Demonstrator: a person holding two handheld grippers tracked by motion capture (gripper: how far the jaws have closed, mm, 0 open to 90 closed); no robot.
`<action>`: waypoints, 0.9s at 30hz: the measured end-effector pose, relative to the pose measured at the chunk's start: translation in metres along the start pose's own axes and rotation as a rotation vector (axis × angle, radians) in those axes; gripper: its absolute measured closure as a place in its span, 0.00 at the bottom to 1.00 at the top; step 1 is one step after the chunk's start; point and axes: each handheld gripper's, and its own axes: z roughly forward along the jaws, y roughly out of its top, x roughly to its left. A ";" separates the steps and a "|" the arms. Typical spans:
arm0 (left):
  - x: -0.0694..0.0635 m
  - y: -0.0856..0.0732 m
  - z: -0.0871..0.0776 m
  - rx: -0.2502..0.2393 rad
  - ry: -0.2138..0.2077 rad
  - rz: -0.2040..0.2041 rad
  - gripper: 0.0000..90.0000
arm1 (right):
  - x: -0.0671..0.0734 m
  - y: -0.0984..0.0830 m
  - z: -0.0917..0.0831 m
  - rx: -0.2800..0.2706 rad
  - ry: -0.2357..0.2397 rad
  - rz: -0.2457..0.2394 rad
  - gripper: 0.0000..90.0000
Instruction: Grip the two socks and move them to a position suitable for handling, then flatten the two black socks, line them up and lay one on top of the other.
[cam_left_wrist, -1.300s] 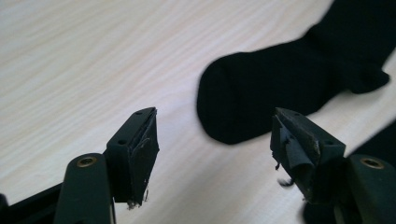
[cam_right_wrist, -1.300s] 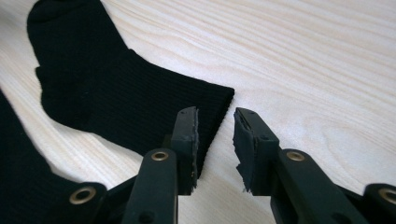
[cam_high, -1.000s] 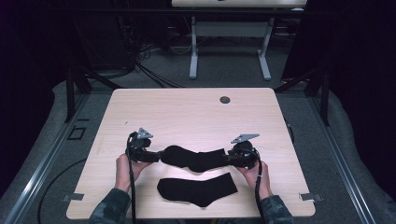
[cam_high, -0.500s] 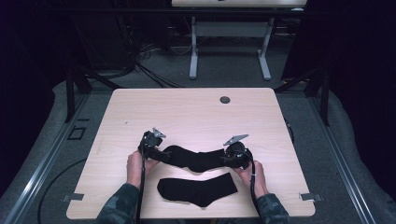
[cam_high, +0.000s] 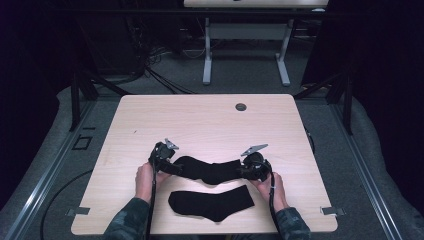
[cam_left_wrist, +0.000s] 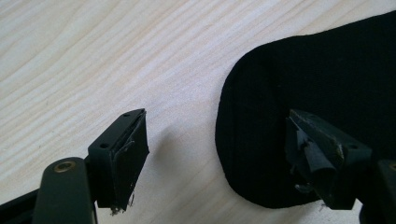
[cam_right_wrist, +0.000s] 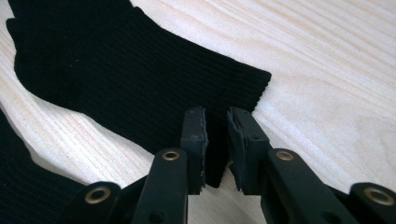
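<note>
1. My right gripper (cam_right_wrist: 215, 140) has just been closing; its jaws stand a narrow slit apart with the cuff edge of the sock (cam_right_wrist: 140, 88) between them, the pads close against the cloth, though I cannot tell if they pinch it yet.
2. My left gripper (cam_left_wrist: 217, 154) is wide open and holds nothing. The sock's rounded toe lies between its jaws, nearer the right one, touching neither.
3. From above, that sock (cam_high: 210, 170) stretches flat between my left gripper (cam_high: 172, 166) and my right gripper (cam_high: 243, 170).
4. A second sock (cam_high: 212, 202) lies just nearer me, apart from the first.
5. Both rest on a light wooden table (cam_high: 200, 120), which has a round hole (cam_high: 241, 107) near its far edge.
6. Beyond is grey floor with cables and a white table frame (cam_high: 245, 55).
</note>
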 end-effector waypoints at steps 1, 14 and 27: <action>0.001 0.000 0.000 0.002 -0.007 -0.003 0.25 | 0.000 0.000 0.000 0.000 0.000 0.000 0.87; 0.001 0.000 0.000 0.009 -0.006 -0.024 0.25 | -0.003 -0.001 0.001 -0.009 0.018 0.013 0.89; 0.000 -0.004 -0.003 0.017 -0.028 -0.030 0.27 | -0.002 0.000 0.000 0.002 0.013 0.008 0.89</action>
